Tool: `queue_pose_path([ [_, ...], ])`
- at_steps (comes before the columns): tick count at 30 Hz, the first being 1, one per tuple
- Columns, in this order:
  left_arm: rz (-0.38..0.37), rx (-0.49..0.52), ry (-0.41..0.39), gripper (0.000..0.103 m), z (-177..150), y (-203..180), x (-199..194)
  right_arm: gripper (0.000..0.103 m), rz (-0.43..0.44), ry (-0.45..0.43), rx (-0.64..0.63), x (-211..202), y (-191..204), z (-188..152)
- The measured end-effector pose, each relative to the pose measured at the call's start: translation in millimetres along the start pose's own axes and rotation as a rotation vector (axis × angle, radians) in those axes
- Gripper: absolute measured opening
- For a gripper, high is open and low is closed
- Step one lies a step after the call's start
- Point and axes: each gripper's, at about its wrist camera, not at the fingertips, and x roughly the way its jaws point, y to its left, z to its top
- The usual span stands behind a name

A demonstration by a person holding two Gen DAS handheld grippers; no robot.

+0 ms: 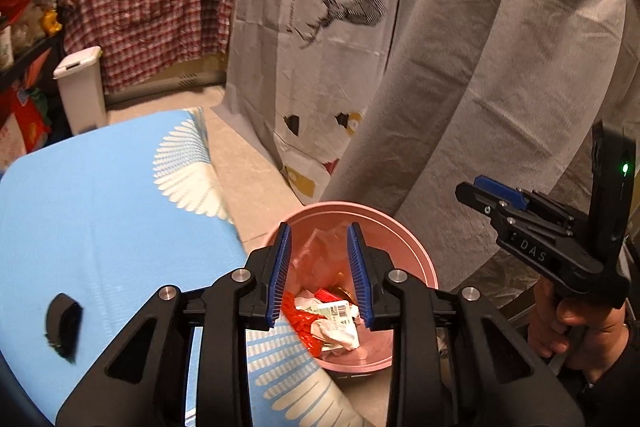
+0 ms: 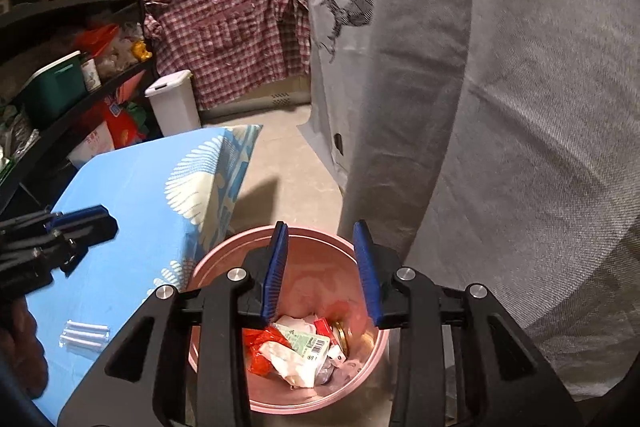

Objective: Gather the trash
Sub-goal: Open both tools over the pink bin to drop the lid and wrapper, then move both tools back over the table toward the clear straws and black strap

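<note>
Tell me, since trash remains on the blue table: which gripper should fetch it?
Probably left: the left gripper hovers over the blue table near the white tubes; the right gripper hangs empty above the pink bin.

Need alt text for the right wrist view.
Right gripper hangs with jaws open and empty over a pink bin holding crumpled wrappers. A blue-clothed table with white tubes sits left, grey curtain right.
</note>
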Motion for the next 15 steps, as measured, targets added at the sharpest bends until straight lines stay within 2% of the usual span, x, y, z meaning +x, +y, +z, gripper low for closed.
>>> queue_pose_path([
  [8, 0.075, -0.046, -0.038, 0.029, 2.4, 24.3, -40.8, 0.035, 0.035, -0.025, -0.034, -18.5, 19.6, -4.8],
  [15, 0.110, -0.075, -0.087, 0.029, -0.3, 48.7, -81.5, 0.035, 0.076, -0.028, -0.053, -28.3, 38.1, -12.2],
])
